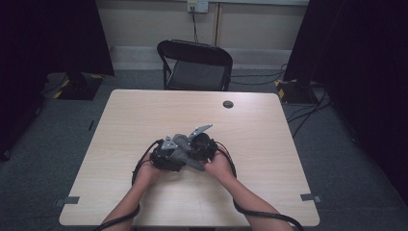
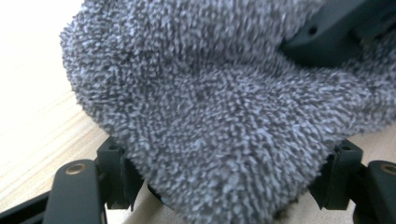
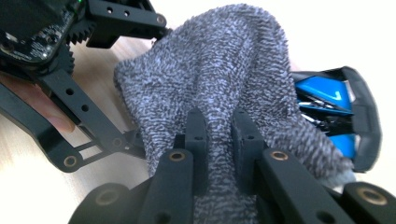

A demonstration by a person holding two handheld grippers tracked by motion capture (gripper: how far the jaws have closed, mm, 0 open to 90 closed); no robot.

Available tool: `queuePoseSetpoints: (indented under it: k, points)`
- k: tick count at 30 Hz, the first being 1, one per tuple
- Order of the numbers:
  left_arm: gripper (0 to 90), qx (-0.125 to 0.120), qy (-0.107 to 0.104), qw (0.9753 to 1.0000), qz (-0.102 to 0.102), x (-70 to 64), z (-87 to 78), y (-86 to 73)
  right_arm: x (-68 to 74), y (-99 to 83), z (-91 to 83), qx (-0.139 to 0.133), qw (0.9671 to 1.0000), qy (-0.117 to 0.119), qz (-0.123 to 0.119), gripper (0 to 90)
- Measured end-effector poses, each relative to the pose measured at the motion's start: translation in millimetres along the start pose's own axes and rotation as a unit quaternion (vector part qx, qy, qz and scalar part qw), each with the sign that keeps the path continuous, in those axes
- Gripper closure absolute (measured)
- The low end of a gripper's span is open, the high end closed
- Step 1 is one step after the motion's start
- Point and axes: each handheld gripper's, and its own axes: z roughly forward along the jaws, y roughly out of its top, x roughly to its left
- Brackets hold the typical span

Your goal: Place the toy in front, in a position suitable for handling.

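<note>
A: Two grippers meet over the middle of the worktop (image 1: 144, 110), a little toward the near edge, with a grey fuzzy sock (image 1: 182, 144) bunched between them.

B: Does the right gripper (image 3: 219, 135) have it?

A: Yes. In the right gripper view its jaws are nearly together, pinching a fold of the sock.

B: And the left gripper (image 1: 166, 156)?

A: In the left gripper view the sock drapes across both jaws, which stand wide apart at either side of it, so they are spread and not clamping.

B: Anything crowding them?

A: A blue and black object (image 3: 341, 116) lies just right of the sock in the right gripper view, partly under it. Farther off, a small dark disc (image 1: 228, 104) sits near the far edge, well apart, and a black folding chair (image 1: 195, 65) stands beyond the worktop.
</note>
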Motion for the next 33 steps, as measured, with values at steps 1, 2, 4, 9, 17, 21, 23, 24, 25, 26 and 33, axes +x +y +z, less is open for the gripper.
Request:
queuePoseSetpoints:
  k: [1,2,4,9,17,21,23,24,25,26,33]
  points:
    - [25.8,0.000,0.000,1.0000,0.000,0.0,0.0,0.0,0.0,0.0,0.0,0.000,1.0000,0.000,0.000,80.1]
    - [25.8,0.000,0.000,1.0000,0.000,0.0,0.0,0.0,-0.5,-1.0,2.5,0.000,1.0000,0.001,0.004,80.1]
    - [25.8,0.000,0.000,1.0000,0.000,0.0,0.0,0.0,-2.0,-1.4,3.6,-0.002,0.9999,0.005,0.010,80.1]
    - [25.8,0.000,0.000,1.0000,0.000,0.0,0.0,0.0,-2.7,0.1,3.5,0.001,0.9999,0.001,0.012,80.1]
    - [25.7,0.000,0.000,1.0000,0.000,0.0,0.0,0.0,-9.0,1.5,2.1,0.003,0.9998,-0.011,0.014,80.1]
    - [25.8,0.000,0.000,1.0000,0.000,-0.1,0.0,0.0,-8.5,2.5,2.3,0.005,0.9998,-0.017,0.012,80.1]
    - [25.8,0.000,0.000,1.0000,0.000,0.0,0.0,0.0,-9.0,3.3,2.0,0.007,0.9997,-0.022,0.012,80.1]
    - [25.8,0.000,-0.002,1.0000,-0.003,-0.3,0.2,-0.1,-10.9,3.5,1.6,0.006,0.9995,-0.026,0.013,80.1]
    - [25.7,0.000,-0.002,1.0000,-0.002,-0.3,0.2,-0.1,-12.0,3.3,1.3,0.006,0.9995,-0.027,0.015,80.1]
    - [25.8,0.000,-0.002,1.0000,-0.002,-0.3,0.2,-0.1,-13.8,2.9,0.8,0.005,0.9994,-0.030,0.017,80.1]
    - [25.8,0.000,-0.002,1.0000,-0.002,-0.3,0.2,-0.1,-27.9,1.6,-0.1,0.003,0.9983,-0.045,0.037,80.2]
